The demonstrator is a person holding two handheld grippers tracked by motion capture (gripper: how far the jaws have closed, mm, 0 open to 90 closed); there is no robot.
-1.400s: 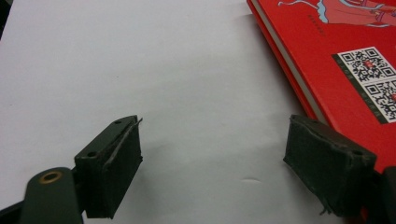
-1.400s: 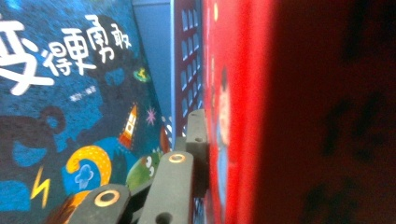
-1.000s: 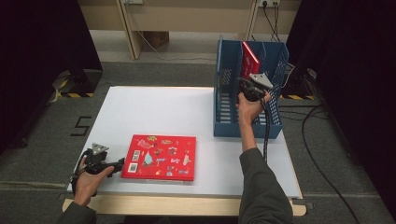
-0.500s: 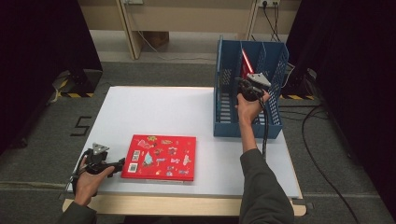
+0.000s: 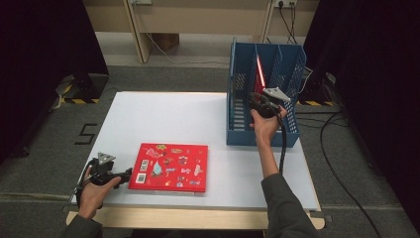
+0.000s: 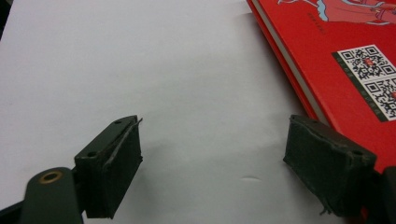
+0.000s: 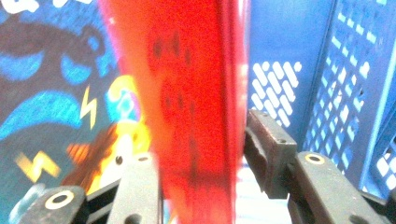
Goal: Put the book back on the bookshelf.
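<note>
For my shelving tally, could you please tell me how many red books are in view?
2. One red book lies flat on the table; the other book stands upright in the blue rack, between the right gripper's jaws. The rack's walls may hide more.

White table (image 5: 173,114), red book (image 5: 171,166), blue rack (image 5: 237,119)

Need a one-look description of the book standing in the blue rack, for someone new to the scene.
Start at the blue perforated rack on the table's far right corner. In its middle slot a thin red book stands upright on edge, between the jaws of the right gripper, which have just been opening. The other red book lies flat near the table's front edge.
</note>
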